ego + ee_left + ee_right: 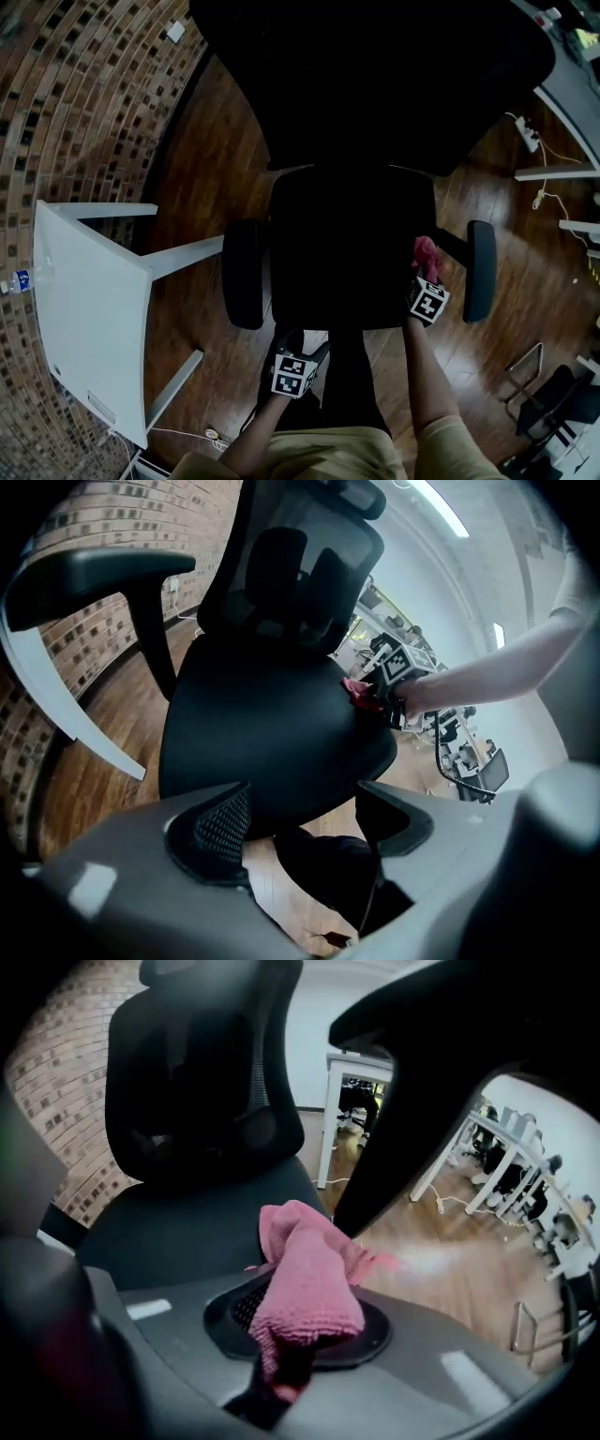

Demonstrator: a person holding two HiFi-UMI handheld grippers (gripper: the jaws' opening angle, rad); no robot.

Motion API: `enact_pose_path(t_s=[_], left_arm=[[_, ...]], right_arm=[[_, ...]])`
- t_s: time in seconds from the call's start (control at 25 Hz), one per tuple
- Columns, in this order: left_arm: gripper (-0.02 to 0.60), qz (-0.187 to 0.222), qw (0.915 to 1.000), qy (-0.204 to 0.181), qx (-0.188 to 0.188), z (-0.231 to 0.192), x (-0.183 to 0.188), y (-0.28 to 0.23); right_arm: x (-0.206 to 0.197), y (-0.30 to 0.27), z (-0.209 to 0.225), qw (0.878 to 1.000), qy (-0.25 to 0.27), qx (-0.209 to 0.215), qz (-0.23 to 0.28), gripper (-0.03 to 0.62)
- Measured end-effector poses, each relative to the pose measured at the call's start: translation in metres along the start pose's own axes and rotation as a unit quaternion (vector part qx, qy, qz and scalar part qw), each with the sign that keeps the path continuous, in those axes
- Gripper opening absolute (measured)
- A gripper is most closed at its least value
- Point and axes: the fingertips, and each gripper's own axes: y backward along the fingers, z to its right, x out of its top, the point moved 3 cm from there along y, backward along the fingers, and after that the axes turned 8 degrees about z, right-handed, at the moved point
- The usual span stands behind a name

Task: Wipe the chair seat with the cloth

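Right hand-held gripper (296, 1333) tight on pink cloth (309, 1274)

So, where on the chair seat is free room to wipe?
The black chair seat is bare from the black backrest to its front edge. Crowded only at its right edge, where the right gripper holds the pink cloth beside the black armrest.

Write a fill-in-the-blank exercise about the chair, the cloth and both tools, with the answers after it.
1. The right tool is shut on a cloth of ____ colour.
2. The left tool has its jaws ____, with nothing between them.
3. In the head view, the cloth sits near the ____ edge of the chair seat.
4. The table left of the chair seat is ____ in colour.
Missing words: pink; open; right; white.
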Motion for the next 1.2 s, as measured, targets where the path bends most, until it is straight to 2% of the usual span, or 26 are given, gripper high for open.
enact_pose_path(t_s=[0.08, 0.12, 0.16, 0.2, 0.24, 0.28, 0.36, 0.4, 0.44, 0.48, 0.56, 0.64, 0.68, 0.76, 0.8, 0.88, 0.96, 1.04, 1.12, 1.16, 1.2], left_arm=[[0.342, 0.003, 1.0, -0.001, 0.004, 0.0, 0.002, -0.002], [0.342, 0.003, 1.0, -0.001, 0.007, 0.0, 0.002, -0.001], [0.342, 0.002, 0.9999, 0.001, 0.01, -0.001, 0.001, 0.0], [0.342, 0.001, 0.9999, 0.003, 0.015, -0.003, -0.001, 0.001], [0.342, 0.001, 0.9998, 0.006, 0.021, -0.007, -0.003, 0.005], [0.342, -0.001, 0.9996, 0.009, 0.028, -0.011, -0.007, 0.009], [0.342, -0.008, 0.9988, 0.015, 0.046, -0.021, -0.017, 0.019], [0.342, -0.012, 0.9983, 0.018, 0.054, -0.025, -0.022, 0.024], [0.342, -0.015, 0.9978, 0.021, 0.061, -0.029, -0.026, 0.03], [0.342, -0.017, 0.9974, 0.022, 0.067, -0.033, -0.03, 0.035], [0.342, -0.02, 0.9971, 0.017, 0.071, -0.037, -0.033, 0.042], [0.342, -0.023, 0.9975, 0.004, 0.067, -0.038, -0.034, 0.043], [0.342, -0.024, 0.9979, -0.001, 0.061, -0.036, -0.033, 0.04], [0.342, -0.024, 0.9987, -0.009, 0.045, -0.028, -0.028, 0.03], [0.342, -0.023, 0.999, -0.014, 0.036, -0.021, -0.023, 0.023], [0.342, -0.018, 0.9994, -0.027, 0.016, -0.009, -0.012, 0.006], [0.342, -0.013, 0.9991, -0.04, -0.003, 0.0, -0.001, -0.012], [0.342, -0.01, 0.9988, -0.046, -0.014, 0.004, 0.01, -0.022], [0.342, -0.007, 0.9988, -0.047, -0.013, 0.003, 0.016, -0.022], [0.342, -0.006, 0.9989, -0.046, -0.011, 0.001, 0.017, -0.019], [0.342, -0.006, 0.999, -0.044, -0.007, -0.001, 0.015, -0.014]], right_arm=[[-0.003, -0.001, -0.003, 1.0, -0.001, 0.002, -0.012, 0.06], [-0.005, -0.001, -0.016, 1.0, -0.008, 0.018, -0.021, 0.06], [-0.007, -0.001, -0.039, 0.998, -0.023, 0.056, -0.029, 0.06], [-0.009, 0.0, -0.075, 0.992, -0.042, 0.117, -0.035, 0.061], [-0.011, 0.005, -0.12, 0.979, -0.056, 0.191, -0.039, 0.061], [-0.014, 0.014, -0.171, 0.961, -0.06, 0.267, -0.043, 0.061], [-0.027, 0.043, -0.269, 0.916, -0.051, 0.394, -0.058, 0.061], [-0.037, 0.056, -0.308, 0.897, -0.044, 0.435, -0.07, 0.061], [-0.048, 0.066, -0.338, 0.884, -0.034, 0.46, -0.082, 0.061], [-0.059, 0.071, -0.359, 0.879, -0.02, 0.468, -0.092, 0.061], [-0.073, 0.069, -0.369, 0.885, 0.003, 0.456, -0.094, 0.061], [-0.071, 0.057, -0.344, 0.907, 0.006, 0.414, -0.078, 0.061], [-0.068, 0.047, -0.317, 0.923, 0.005, 0.378, -0.073, 0.061], [-0.06, 0.022, -0.236, 0.956, 0.003, 0.286, -0.063, 0.061], [-0.054, 0.013, -0.188, 0.97, 0.004, 0.238, -0.055, 0.06], [-0.037, 0.003, -0.096, 0.988, 0.018, 0.151, -0.035, 0.06], [-0.017, 0.001, -0.03, 0.996, 0.029, 0.086, -0.018, 0.06], [-0.006, 0.002, -0.002, 0.998, 0.03, 0.057, -0.016, 0.06], [-0.005, 0.003, -0.006, 0.998, 0.03, 0.056, -0.026, 0.06], [-0.008, 0.004, -0.021, 0.996, 0.025, 0.075, -0.035, 0.06], [-0.013, 0.006, -0.046, 0.992, 0.014, 0.115, -0.043, 0.06]])
